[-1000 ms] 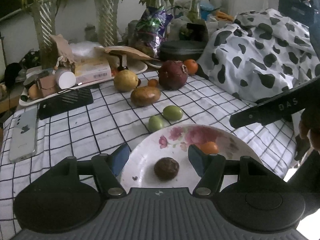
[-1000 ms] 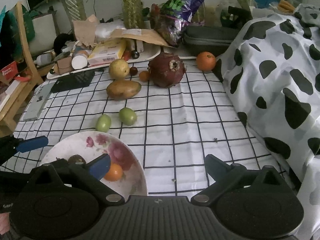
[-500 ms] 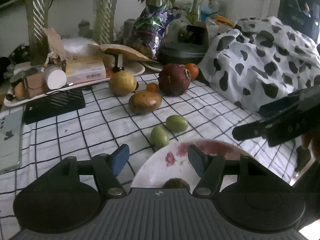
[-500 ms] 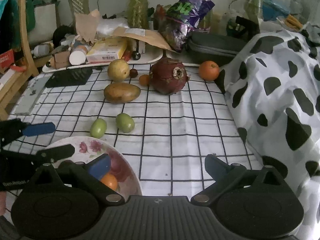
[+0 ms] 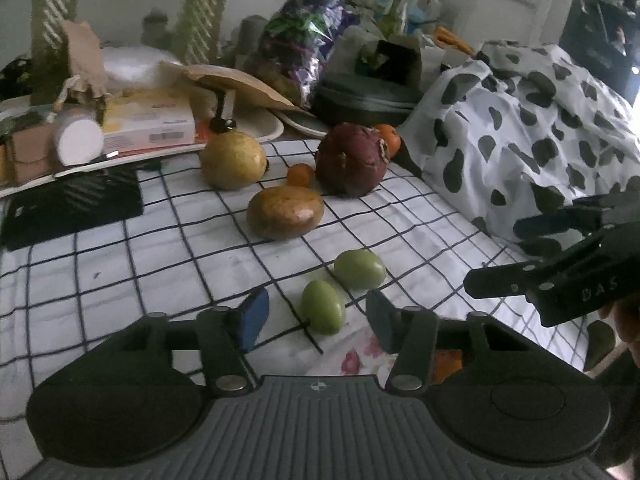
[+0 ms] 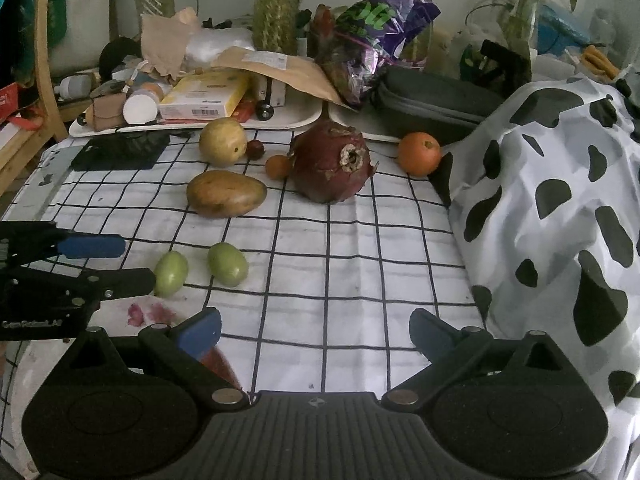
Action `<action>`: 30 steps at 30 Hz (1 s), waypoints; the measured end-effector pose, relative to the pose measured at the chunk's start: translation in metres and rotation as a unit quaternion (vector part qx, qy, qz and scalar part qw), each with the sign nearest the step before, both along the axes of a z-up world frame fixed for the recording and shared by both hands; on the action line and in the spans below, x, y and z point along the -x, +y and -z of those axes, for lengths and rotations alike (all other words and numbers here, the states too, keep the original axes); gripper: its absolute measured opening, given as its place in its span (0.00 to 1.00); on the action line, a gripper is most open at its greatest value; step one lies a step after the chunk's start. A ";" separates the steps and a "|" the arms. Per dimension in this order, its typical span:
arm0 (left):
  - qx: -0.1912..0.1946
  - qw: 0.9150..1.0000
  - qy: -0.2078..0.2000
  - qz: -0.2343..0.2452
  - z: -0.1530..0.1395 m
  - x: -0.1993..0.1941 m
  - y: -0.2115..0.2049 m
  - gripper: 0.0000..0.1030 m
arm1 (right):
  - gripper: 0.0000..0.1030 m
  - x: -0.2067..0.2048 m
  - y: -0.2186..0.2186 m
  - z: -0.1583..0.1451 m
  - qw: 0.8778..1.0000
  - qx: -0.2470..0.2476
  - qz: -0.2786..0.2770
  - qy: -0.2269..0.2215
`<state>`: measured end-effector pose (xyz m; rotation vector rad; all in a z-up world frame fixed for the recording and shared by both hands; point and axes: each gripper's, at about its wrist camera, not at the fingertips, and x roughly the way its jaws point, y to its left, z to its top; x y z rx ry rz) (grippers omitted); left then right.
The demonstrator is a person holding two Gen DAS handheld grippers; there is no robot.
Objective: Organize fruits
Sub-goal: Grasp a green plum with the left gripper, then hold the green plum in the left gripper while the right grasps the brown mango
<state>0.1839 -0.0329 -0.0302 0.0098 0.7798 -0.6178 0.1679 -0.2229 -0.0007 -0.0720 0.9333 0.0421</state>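
Note:
My left gripper (image 5: 314, 318) is open, its blue pads either side of the nearer green fruit (image 5: 322, 306); a second green fruit (image 5: 360, 269) lies just beyond. The floral plate (image 5: 360, 356) sits under the gripper, an orange fruit (image 5: 448, 364) in it. Further back lie a mango (image 5: 285, 212), a yellow round fruit (image 5: 233, 160), a small orange fruit (image 5: 300, 174), a dark red fruit (image 5: 352, 164) and an orange (image 6: 418, 153). My right gripper (image 6: 314, 332) is open and empty over the checked cloth, right of the plate (image 6: 136, 320). The two green fruits (image 6: 171, 273) (image 6: 227, 263) lie ahead left.
A white tray (image 6: 288, 120) with boxes and bottles, a black case (image 6: 432, 100) and plant vases stand at the back. A cow-print cloth (image 6: 560, 200) covers the right side. A black pad (image 6: 120, 150) and a phone (image 6: 44, 184) lie at the left.
My left gripper has moved forward from over the plate to the two green fruits; the plate has slid under it. My right gripper has moved forward a little.

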 end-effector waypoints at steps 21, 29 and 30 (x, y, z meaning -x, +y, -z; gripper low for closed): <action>-0.153 0.986 -0.063 0.016 0.004 -0.020 -0.010 0.27 | 0.97 -0.029 0.002 0.004 1.000 0.024 -0.012 0.000; -0.183 0.979 -0.085 0.015 0.013 -0.021 -0.015 0.27 | 0.97 -0.030 0.003 0.006 1.000 0.027 -0.012 0.002; -0.191 0.978 -0.083 0.010 0.015 -0.023 -0.015 0.27 | 0.97 -0.029 0.003 0.007 1.000 0.028 -0.012 0.002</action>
